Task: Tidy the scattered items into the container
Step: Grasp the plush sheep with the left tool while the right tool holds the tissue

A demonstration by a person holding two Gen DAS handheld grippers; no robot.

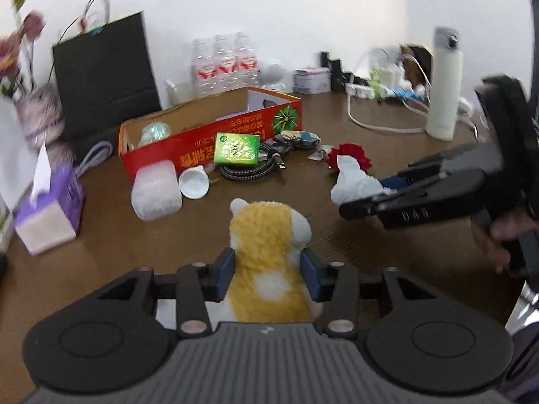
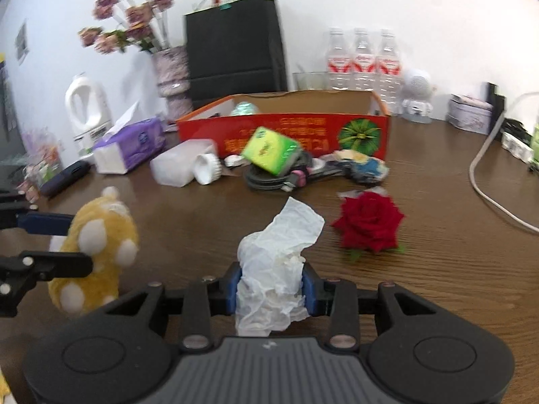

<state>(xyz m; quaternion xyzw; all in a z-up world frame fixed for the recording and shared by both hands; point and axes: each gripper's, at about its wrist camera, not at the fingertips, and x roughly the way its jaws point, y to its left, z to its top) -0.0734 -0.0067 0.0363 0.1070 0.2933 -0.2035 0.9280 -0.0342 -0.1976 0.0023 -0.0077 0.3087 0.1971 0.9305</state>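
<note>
A yellow and white plush toy (image 1: pixel 266 235) (image 2: pixel 97 245) stands on the brown table between the blue pads of my left gripper (image 1: pixel 267 262) (image 2: pixel 81 244). The pads flank it without squeezing. My right gripper (image 2: pixel 273 276) (image 1: pixel 370 192) is shut on a crumpled white tissue (image 2: pixel 276 252) (image 1: pixel 353 181). A red rose (image 2: pixel 370 225) (image 1: pixel 350 158) lies just right of the tissue. The red cardboard box (image 2: pixel 303 131) (image 1: pixel 209 141) stands open behind. A green packet (image 2: pixel 269 149) (image 1: pixel 236 148), a coiled black cable (image 2: pixel 269 176), a crumpled wrapper (image 2: pixel 363 166) and a toppled white jar (image 1: pixel 155 195) lie before it.
A purple tissue box (image 2: pixel 131 144) (image 1: pixel 50 212) sits left of the red box. A black paper bag (image 2: pixel 235 40), a vase of flowers (image 2: pixel 170 74) and three water bottles (image 2: pixel 363 60) line the wall. A white flask (image 1: pixel 444 84) and a white cord (image 2: pixel 488 181) are at the right.
</note>
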